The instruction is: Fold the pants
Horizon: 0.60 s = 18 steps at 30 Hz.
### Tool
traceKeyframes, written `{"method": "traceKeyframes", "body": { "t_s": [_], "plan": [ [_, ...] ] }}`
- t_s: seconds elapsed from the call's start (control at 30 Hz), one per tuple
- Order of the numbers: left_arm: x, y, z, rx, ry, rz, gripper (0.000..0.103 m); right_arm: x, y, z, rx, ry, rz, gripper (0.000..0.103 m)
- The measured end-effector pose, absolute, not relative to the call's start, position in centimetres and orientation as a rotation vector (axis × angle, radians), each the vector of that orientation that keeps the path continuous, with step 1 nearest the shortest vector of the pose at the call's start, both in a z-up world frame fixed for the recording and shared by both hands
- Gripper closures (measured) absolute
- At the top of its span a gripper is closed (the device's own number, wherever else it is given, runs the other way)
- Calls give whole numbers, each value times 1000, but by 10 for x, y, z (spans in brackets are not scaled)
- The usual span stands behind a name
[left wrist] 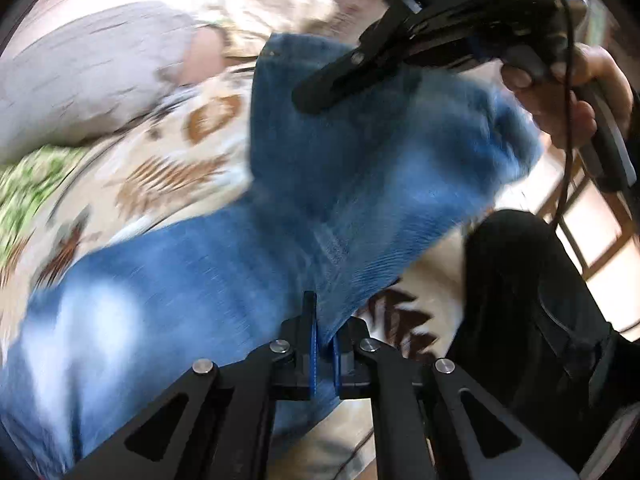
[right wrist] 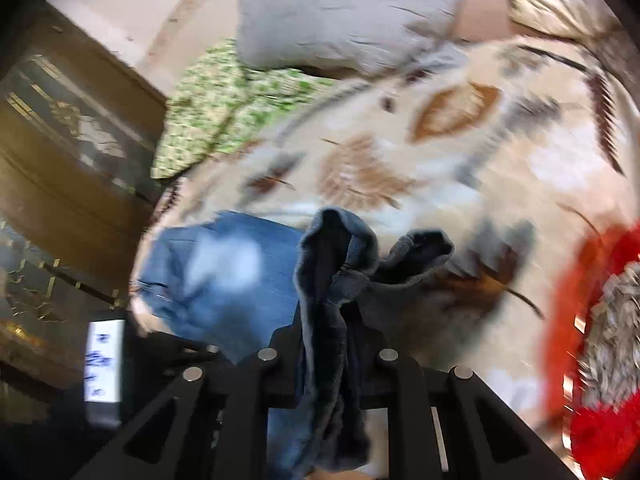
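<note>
Blue denim pants [left wrist: 192, 280] lie across a leaf-patterned bedspread [left wrist: 172, 176], blurred. My left gripper [left wrist: 325, 344] is shut on an edge of the denim at the bottom of the left wrist view, with cloth pinched between its blue pads. My right gripper [left wrist: 316, 96] comes in from the upper right, held by a hand [left wrist: 560, 108], and lifts another part of the pants. In the right wrist view the right gripper [right wrist: 330, 342] is shut on a bunched, darker fold of the pants [right wrist: 336, 264]. The rest of the denim [right wrist: 224, 268] trails down to the left.
A grey pillow [right wrist: 340, 20] and a green patterned cloth [right wrist: 216, 108] sit at the far side of the bedspread [right wrist: 460, 152]. Red fabric [right wrist: 592, 320] lies at the right. Dark wooden furniture [right wrist: 80, 140] stands on the left. A dark-clothed leg [left wrist: 540, 320] is near the bed edge.
</note>
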<state>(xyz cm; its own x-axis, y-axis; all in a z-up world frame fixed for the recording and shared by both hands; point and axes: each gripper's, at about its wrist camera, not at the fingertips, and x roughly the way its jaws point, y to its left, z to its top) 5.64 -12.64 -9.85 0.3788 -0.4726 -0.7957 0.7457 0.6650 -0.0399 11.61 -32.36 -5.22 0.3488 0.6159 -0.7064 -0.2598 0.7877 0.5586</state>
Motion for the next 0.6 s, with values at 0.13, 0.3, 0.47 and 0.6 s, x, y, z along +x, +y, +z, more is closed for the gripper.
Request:
{"method": "traceKeyframes", "body": {
  "t_s": [0.13, 0.3, 0.47, 0.6],
  "plan": [
    [62, -88, -104, 266, 914, -707, 97, 137, -266, -45, 370, 1084, 657, 87],
    [62, -50, -118, 191, 967, -609, 91, 172, -188, -80, 343, 1180, 662, 87],
    [48, -20, -117, 153, 993, -560, 68, 198, -153, -141, 371, 1369, 614, 85],
    [35, 0, -86, 137, 901, -555, 34, 196, -155, -124, 422, 1364, 641, 47]
  ]
}}
